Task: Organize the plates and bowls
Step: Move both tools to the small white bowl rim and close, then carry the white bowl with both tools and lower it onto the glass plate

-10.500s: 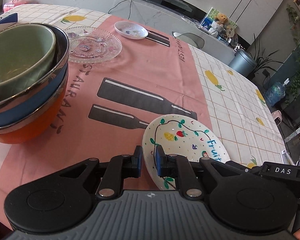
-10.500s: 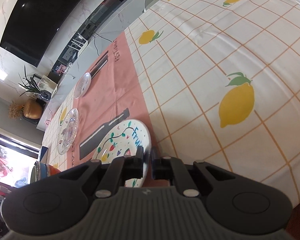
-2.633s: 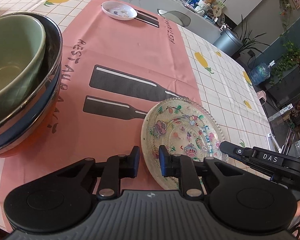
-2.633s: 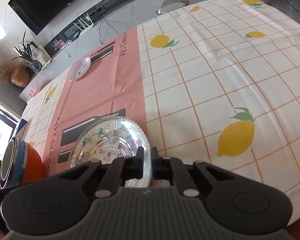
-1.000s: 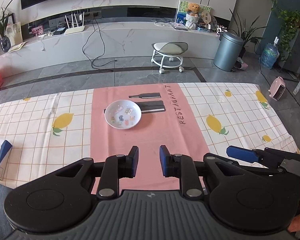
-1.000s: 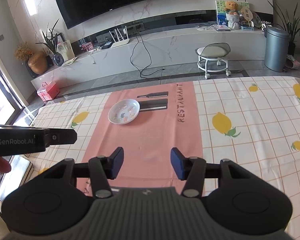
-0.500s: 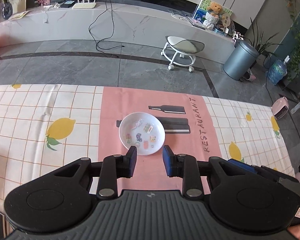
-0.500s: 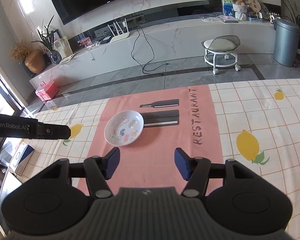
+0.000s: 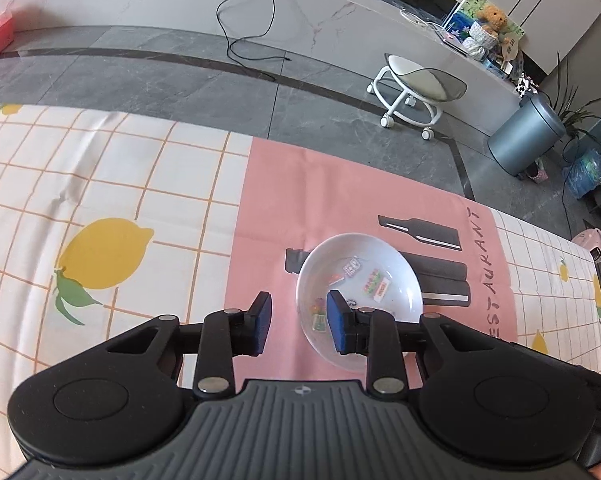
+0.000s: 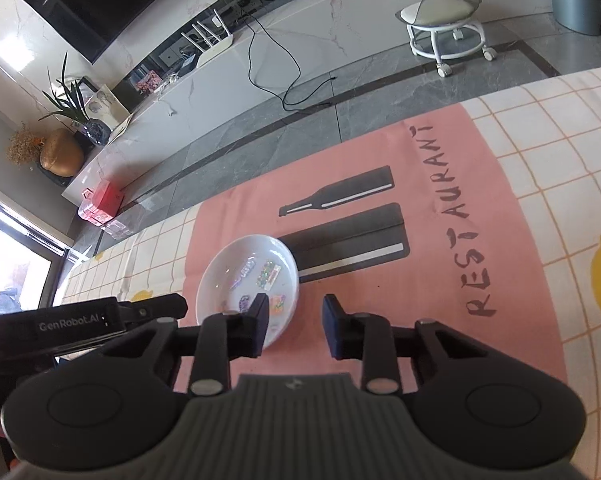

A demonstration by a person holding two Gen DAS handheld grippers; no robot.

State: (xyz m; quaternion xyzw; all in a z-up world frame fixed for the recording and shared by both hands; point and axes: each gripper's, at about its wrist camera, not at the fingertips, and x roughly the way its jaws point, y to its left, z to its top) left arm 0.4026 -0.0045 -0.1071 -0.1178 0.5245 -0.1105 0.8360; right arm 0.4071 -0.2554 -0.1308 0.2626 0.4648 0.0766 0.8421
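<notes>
Left wrist view: white plate holds small stickers; left gripper jaws spread, right gripper jaws closing, empty.

Dish: glossy white glazed ceramic, smooth, with coloured stickers inside; it lies just ahead of the tongs. Tablecloth under the tongs: matt woven cloth, lightly creased. Left gripper and right gripper: matt black plastic, ribbed housing, metal pivot pins. Floor beyond: polished grey stone tile.
</notes>
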